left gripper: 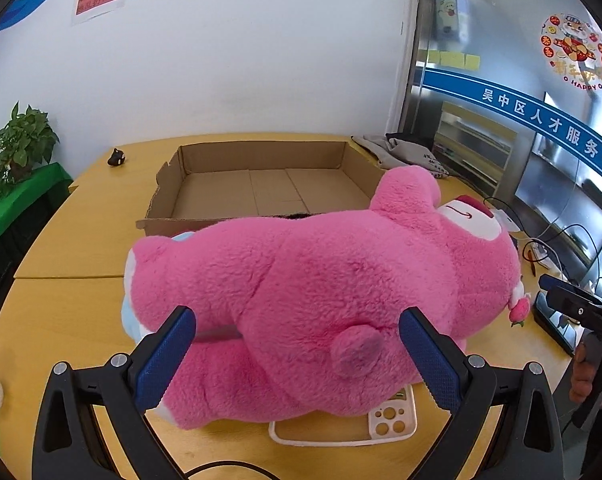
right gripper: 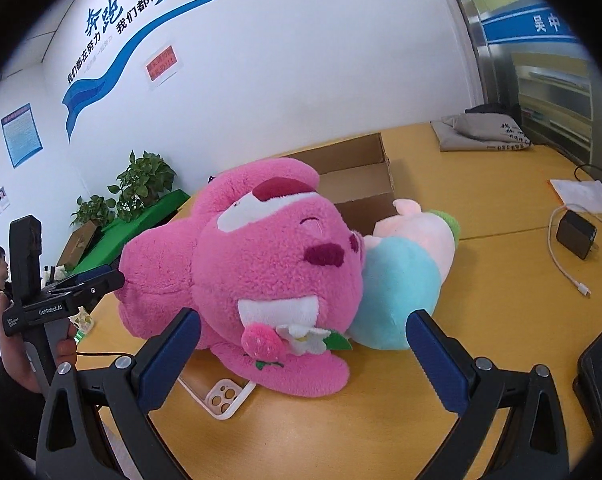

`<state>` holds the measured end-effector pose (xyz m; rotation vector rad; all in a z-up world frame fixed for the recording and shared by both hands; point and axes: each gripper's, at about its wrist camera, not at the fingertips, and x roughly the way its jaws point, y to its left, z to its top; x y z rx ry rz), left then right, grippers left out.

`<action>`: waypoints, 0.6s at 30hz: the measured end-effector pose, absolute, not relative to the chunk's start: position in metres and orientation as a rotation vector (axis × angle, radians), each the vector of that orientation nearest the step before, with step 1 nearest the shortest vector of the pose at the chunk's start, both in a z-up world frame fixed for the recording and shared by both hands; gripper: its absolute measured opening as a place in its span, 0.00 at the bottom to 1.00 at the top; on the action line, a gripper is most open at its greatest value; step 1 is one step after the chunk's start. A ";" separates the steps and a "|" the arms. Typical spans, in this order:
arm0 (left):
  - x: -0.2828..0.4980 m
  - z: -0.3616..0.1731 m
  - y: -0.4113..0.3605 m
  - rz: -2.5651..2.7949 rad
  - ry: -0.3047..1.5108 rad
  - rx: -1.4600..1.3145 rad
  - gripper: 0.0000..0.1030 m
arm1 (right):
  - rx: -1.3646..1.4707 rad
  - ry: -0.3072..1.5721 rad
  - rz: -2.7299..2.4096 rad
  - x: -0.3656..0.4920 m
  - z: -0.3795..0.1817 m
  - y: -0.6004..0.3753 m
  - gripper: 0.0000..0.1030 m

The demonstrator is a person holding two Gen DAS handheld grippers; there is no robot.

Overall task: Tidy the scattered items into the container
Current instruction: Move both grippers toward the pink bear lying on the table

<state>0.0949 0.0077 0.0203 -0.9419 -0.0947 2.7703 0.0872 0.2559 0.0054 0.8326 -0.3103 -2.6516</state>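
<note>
Two hand-held grippers stand wide open, gripping nothing. Between the spread blue fingers of the left gripper sits the rump of the big pink fluffy plush bear, straight ahead and closer to this gripper; its long axis runs crosswise, head toward the right gripper, which faces the bear's face and chest. One pale blue-and-pink plush toy lies touching the bear. One cream phone case pokes out beneath the bear. One shallow open cardboard box, still empty, sits just beyond on the yellow wooden table.
</note>
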 end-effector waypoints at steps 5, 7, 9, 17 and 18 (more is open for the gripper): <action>0.085 0.011 0.013 2.736 -0.108 -0.969 1.00 | 0.796 -0.273 -2.646 0.082 0.010 0.250 1.00; 0.082 0.009 0.014 2.724 -0.120 -0.965 1.00 | 0.828 -0.278 -2.654 0.074 0.008 0.249 1.00; 0.080 0.009 0.014 2.708 -0.142 -0.960 1.00 | 0.838 -0.271 -2.662 0.070 0.008 0.248 1.00; 0.078 0.007 0.018 2.699 -0.147 -0.964 1.00 | 0.869 -0.250 -2.703 0.067 0.003 0.251 1.00; 0.079 0.007 0.018 2.701 -0.150 -0.964 1.00 | 0.874 -0.250 -2.703 0.067 0.002 0.250 1.00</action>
